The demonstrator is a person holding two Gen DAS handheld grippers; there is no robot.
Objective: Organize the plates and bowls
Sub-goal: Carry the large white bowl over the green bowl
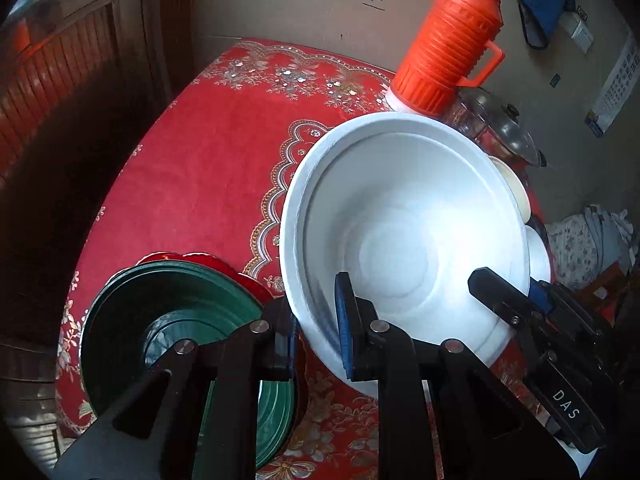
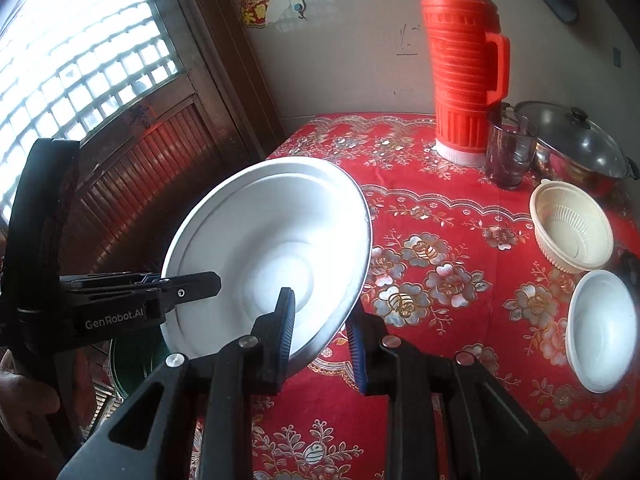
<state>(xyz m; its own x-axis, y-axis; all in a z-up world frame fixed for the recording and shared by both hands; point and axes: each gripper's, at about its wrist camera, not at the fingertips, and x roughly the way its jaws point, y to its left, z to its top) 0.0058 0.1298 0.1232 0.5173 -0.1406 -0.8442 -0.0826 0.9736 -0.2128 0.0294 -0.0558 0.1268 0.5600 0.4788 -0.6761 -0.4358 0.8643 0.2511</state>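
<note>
Both grippers' fingers were clamped on the rim of the white plate [image 1: 404, 232], held tilted above the desk [image 1: 208, 168]. It hid most of the cream bowl [image 1: 516, 188]; the left gripper [image 1: 316, 344] covered part of the green plates [image 1: 168, 312].

Left tongs [image 1: 318, 332] clamped on one edge of a white plate [image 1: 400, 236], right tongs [image 2: 320, 340] clamped on the opposite edge, both angled downward, held aloft together.

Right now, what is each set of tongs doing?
Left tongs: closed on the white plate rim.
Right tongs: closed on the same plate's opposite rim.
</note>
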